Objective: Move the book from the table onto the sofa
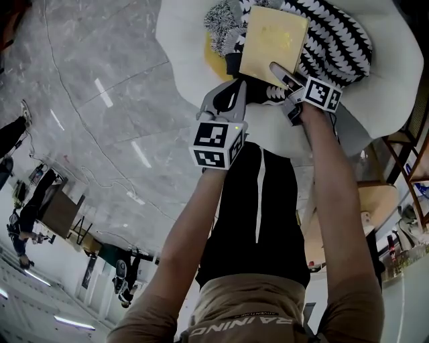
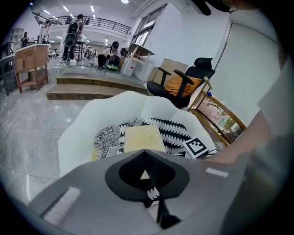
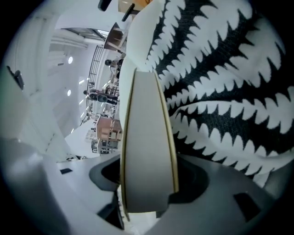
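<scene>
The yellow book [image 1: 271, 43] lies flat on a black-and-white patterned cushion [image 1: 335, 33] on the white sofa [image 1: 181, 27]. My right gripper [image 1: 285, 77] is shut on the book's near edge, one finger on top of the cover. In the right gripper view the book's page edge [image 3: 147, 137] fills the space between the jaws, with the cushion [image 3: 220, 92] to the right. My left gripper [image 1: 234, 87] is shut and holds nothing, just short of the book's near left corner. In the left gripper view the book [image 2: 143, 137] lies beyond the closed jaws.
A fluffy grey-and-white pillow [image 1: 218, 20] sits left of the book on the sofa. A black office chair with an orange cushion [image 2: 183, 85] and a wooden rack [image 2: 220, 117] stand behind the sofa. Grey marble floor [image 1: 87, 100] lies to the left, with wooden steps [image 2: 82, 87] and people beyond.
</scene>
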`<state>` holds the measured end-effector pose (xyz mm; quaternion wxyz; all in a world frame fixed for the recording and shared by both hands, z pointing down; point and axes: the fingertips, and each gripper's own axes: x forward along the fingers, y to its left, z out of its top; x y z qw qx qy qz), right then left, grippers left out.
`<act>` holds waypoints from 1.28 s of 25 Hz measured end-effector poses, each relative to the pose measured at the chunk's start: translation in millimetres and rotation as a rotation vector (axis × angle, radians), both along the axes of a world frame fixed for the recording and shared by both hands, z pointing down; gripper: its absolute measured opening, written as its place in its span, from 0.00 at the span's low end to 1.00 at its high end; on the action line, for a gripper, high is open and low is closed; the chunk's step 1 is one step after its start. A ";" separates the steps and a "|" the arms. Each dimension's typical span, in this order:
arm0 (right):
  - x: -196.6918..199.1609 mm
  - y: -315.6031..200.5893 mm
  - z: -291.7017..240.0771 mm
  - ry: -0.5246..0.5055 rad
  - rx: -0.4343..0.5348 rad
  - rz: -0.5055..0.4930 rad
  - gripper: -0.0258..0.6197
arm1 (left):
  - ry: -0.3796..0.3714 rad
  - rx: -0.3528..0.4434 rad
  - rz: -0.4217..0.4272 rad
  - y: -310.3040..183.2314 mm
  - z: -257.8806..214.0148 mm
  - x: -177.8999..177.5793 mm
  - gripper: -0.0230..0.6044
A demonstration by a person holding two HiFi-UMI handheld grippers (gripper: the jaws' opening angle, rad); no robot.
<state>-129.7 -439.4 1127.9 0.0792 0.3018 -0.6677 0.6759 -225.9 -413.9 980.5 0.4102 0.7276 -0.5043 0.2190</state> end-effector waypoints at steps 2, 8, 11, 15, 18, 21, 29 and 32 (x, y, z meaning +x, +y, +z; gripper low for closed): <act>11.2 -1.9 -1.5 0.022 -0.007 0.036 0.43 | 0.000 0.002 0.006 2.4 -3.0 3.0 0.03; 45.7 6.2 5.0 0.296 0.012 -0.015 0.48 | 0.008 -0.007 0.012 17.5 -7.6 19.6 0.03; 54.7 11.2 5.2 0.365 0.022 -0.019 0.49 | 0.013 -0.009 0.023 25.7 -6.8 30.4 0.03; 63.6 17.6 -1.2 0.428 0.032 -0.031 0.49 | 0.015 0.006 0.034 28.8 -15.8 32.0 0.03; 66.2 27.1 -11.3 0.418 0.046 -0.079 0.49 | 0.013 0.019 0.046 30.1 -24.2 33.8 0.03; 63.6 35.7 -25.1 0.385 0.085 -0.146 0.49 | 0.003 0.036 0.053 29.6 -31.3 37.0 0.03; 39.8 75.8 -105.2 0.163 0.109 -0.145 0.49 | -0.037 0.050 0.114 53.1 -79.1 43.2 0.03; 32.6 88.4 -146.7 0.087 0.150 -0.176 0.48 | -0.056 0.060 0.180 60.5 -102.6 47.4 0.03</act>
